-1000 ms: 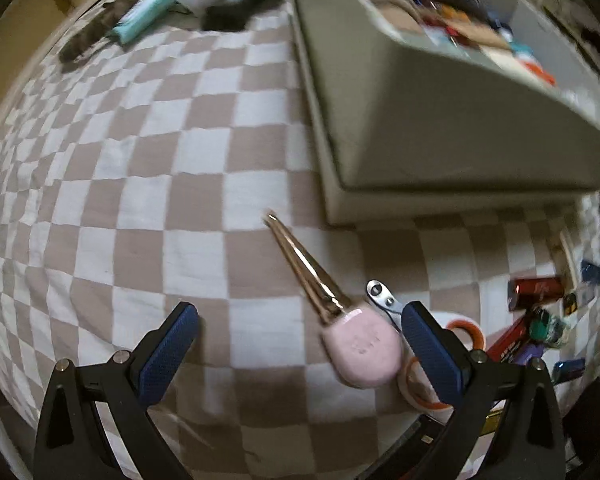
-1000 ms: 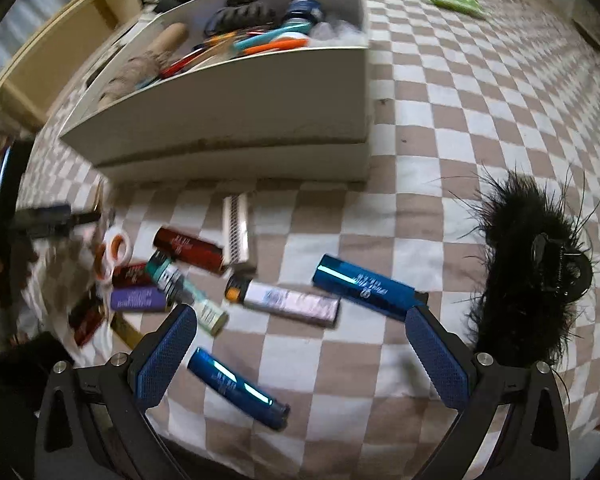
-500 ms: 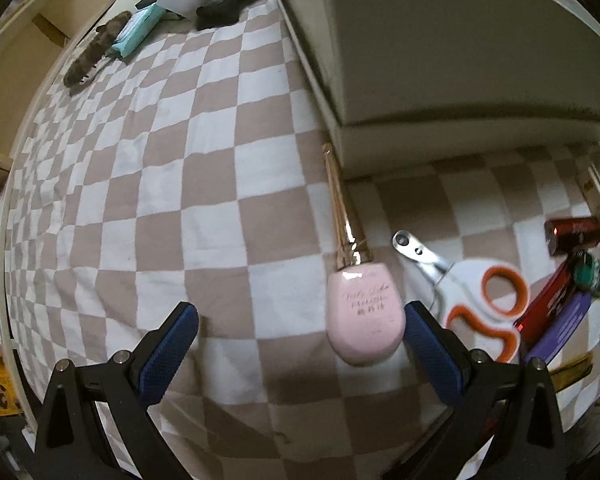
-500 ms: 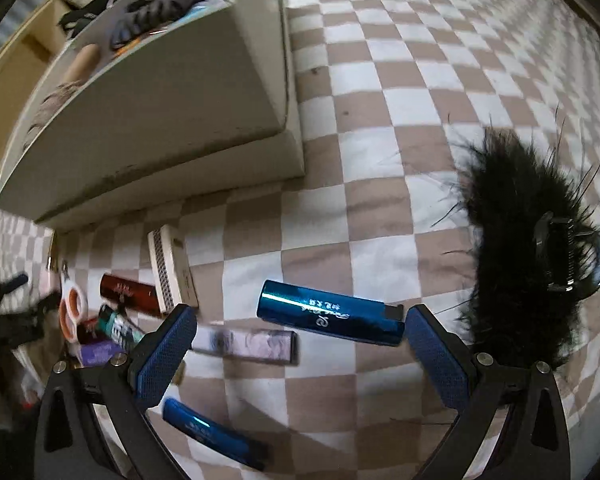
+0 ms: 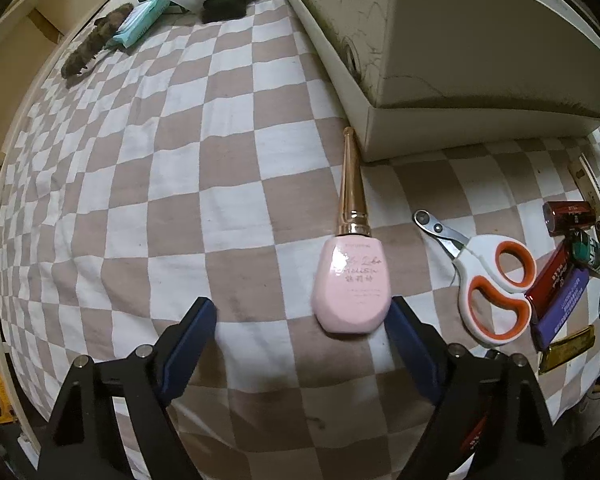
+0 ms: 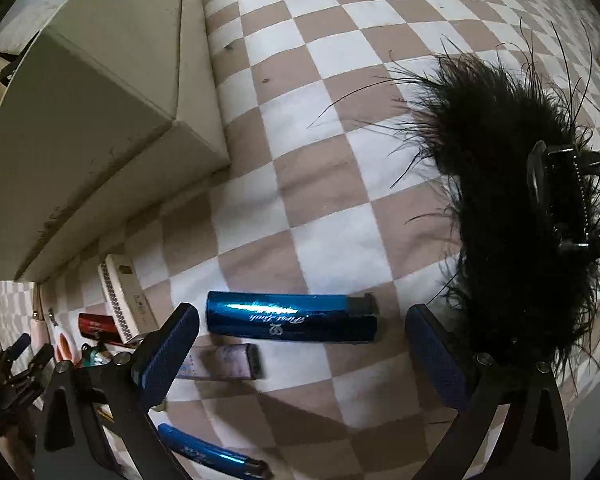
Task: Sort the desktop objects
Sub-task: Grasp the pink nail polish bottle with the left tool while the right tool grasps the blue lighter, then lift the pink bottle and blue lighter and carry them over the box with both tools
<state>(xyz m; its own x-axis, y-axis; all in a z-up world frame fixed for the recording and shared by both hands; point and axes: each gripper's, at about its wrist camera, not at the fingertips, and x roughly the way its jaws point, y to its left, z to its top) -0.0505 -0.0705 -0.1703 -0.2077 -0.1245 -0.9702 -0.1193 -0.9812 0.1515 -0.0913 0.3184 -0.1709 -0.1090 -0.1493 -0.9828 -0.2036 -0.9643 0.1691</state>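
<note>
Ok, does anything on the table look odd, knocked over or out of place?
The pink nail polish bottle lies flat on its side on the checked cloth, its gold cap pointing at the white box. Nothing looks spilled or broken.

Right tool [image 6: 302, 328] spread wide over a blue lighter [image 6: 292, 318] on checkered cloth [image 6: 320, 100], black feathered hair claw [image 6: 540, 208] right, beige box [image 6: 100, 100] upper left, second blue lighter [image 6: 216, 458] below.

One nail-polish bottle [image 5: 354, 280], one scissors [image 5: 490, 276], two blue lighters [image 6: 292, 317].
</note>
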